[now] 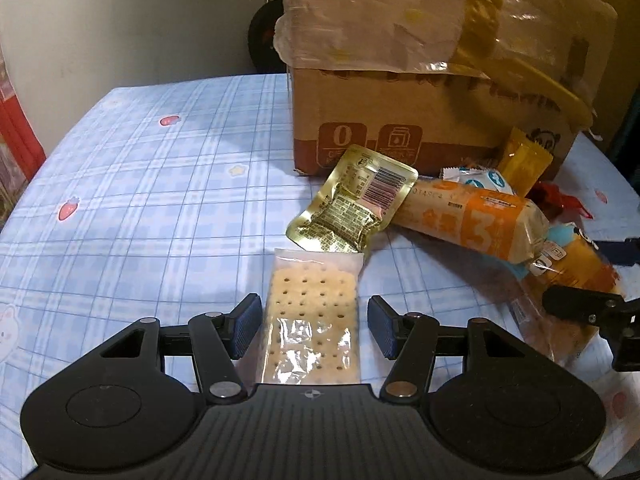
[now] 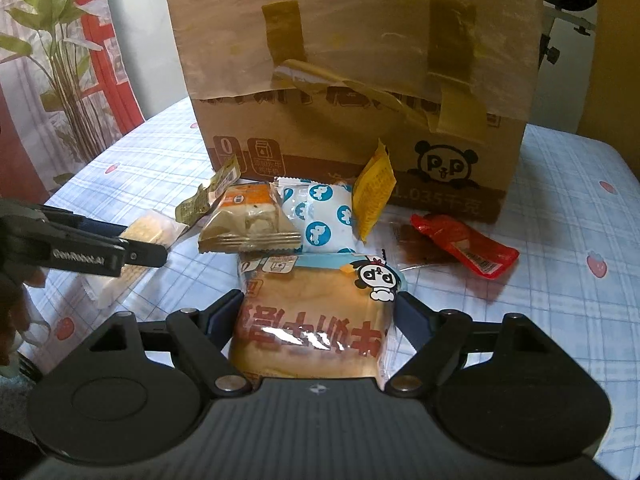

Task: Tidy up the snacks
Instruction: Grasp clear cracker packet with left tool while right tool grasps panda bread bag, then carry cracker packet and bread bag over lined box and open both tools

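In your left wrist view the checked cloth (image 1: 140, 184) lies free over the whole left half of the frame, while the cardboard box (image 1: 420, 112) closes the upper right. Your right gripper (image 2: 320, 316) points down at the frame's bottom centre, its jaws closed on both sides of the bread pack (image 2: 308, 320), with the blue-dotted packet (image 2: 320, 220) and red sachet (image 2: 468, 250) crowded just above it. Your left gripper (image 1: 312, 326) stands about half open around the cracker pack (image 1: 310, 312), lower centre, pads not pressing; the golden pouch (image 1: 352, 204) lies just above it.
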The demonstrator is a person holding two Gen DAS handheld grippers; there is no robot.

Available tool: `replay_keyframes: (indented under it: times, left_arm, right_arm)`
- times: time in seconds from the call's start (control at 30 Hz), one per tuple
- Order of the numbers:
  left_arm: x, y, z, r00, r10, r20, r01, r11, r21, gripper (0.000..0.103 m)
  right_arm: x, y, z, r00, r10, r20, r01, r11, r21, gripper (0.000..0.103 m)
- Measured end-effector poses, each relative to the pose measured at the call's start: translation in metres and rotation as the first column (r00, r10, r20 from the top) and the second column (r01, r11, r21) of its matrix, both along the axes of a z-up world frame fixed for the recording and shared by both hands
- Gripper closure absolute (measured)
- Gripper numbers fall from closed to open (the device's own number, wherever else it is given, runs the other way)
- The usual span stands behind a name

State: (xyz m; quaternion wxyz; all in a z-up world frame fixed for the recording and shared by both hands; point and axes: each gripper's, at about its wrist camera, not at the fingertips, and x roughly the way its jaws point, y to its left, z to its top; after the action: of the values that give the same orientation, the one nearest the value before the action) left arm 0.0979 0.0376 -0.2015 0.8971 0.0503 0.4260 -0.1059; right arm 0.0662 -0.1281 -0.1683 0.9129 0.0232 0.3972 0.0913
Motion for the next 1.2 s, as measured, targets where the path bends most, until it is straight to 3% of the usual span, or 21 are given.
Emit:
replay_keyframes:
  times: [0.03, 0.33, 0.47, 0.57, 0.7, 0.83, 1.0, 1.2]
  left_arm:
    - [-0.002, 0.0, 0.0, 1.0, -0.005, 0.007, 0.005, 1.0, -0.002, 0.054]
    - [-0.019, 0.007, 0.007, 1.0, 0.018, 0.004, -0.017, 0.997, -0.071, 0.055]
    - [-0.024, 0.011, 0.013, 0.999, 0.027, 0.019, -0.025, 0.996, -0.086, 0.055]
    - [-0.028, 0.012, 0.021, 0.999, 0.025, 0.04, -0.02, 0.994, -0.104, 0.055]
    - [-0.034, 0.011, 0.029, 0.998, 0.024, 0.06, -0.017, 0.992, -0.126, 0.055]
    - [-0.035, 0.009, 0.032, 0.997, 0.024, 0.07, -0.014, 0.99, -0.138, 0.055]
    - [-0.035, 0.014, 0.05, 0.994, 0.039, 0.106, -0.021, 0.985, -0.173, 0.055]
    - [-0.03, 0.013, 0.099, 0.976, 0.042, 0.213, 0.002, 0.98, -0.201, 0.055]
  right_arm:
    - [0.0, 0.002, 0.001, 1.0, 0.003, -0.001, -0.003, 1.0, -0.01, 0.019]
    - [0.0, 0.004, -0.004, 1.0, 0.006, 0.016, -0.006, 0.999, -0.033, 0.014]
    - [-0.002, 0.002, -0.002, 1.0, 0.017, 0.022, -0.017, 1.0, -0.02, 0.022]
    - [-0.008, 0.005, 0.005, 0.998, 0.047, 0.04, -0.045, 0.997, -0.06, 0.028]
    - [-0.017, 0.003, 0.011, 0.997, 0.053, 0.053, -0.046, 0.992, -0.115, 0.028]
    - [-0.023, -0.013, 0.013, 0.999, -0.008, 0.048, 0.013, 0.994, -0.104, 0.028]
    - [-0.03, -0.032, 0.032, 0.991, -0.074, 0.112, 0.079, 0.996, -0.046, 0.028]
    - [-0.031, -0.048, 0.077, 0.965, -0.107, 0.239, 0.109, 0.994, 0.008, 0.028]
